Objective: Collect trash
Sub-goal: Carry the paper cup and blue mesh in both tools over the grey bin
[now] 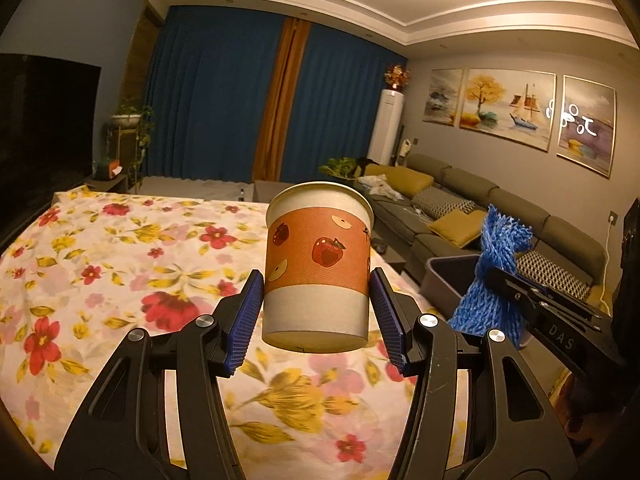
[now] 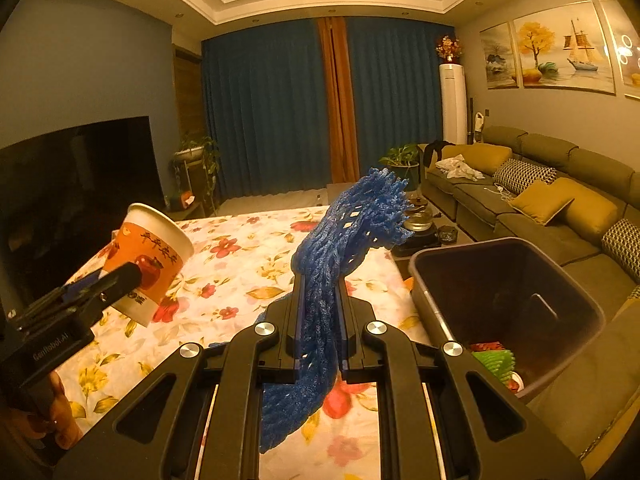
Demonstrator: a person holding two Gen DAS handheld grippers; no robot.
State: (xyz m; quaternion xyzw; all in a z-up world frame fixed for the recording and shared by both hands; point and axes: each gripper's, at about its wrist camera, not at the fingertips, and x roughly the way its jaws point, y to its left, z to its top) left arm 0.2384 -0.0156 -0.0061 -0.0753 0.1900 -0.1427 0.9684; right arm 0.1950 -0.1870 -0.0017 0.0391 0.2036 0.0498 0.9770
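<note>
The paper cup [image 1: 318, 266] hangs above the floral tablecloth [image 1: 120, 264], pinched at its sides between the blue pads of the left gripper [image 1: 316, 312]. To the cup's right, the right gripper [image 2: 319, 300] clamps a blue foam net [image 2: 344, 236], also clear of the cloth. Further right of the cup stands the dark bin [image 2: 440, 312], holding green and red scraps.

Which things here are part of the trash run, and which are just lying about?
Job:
- paper cup, held in left jaws
- blue foam net, held in right jaws
- trash bin, already holding scraps

Lying about:
- flowered tablecloth
- sofa cushions
- white cloth on sofa
- potted plant
- television
</note>
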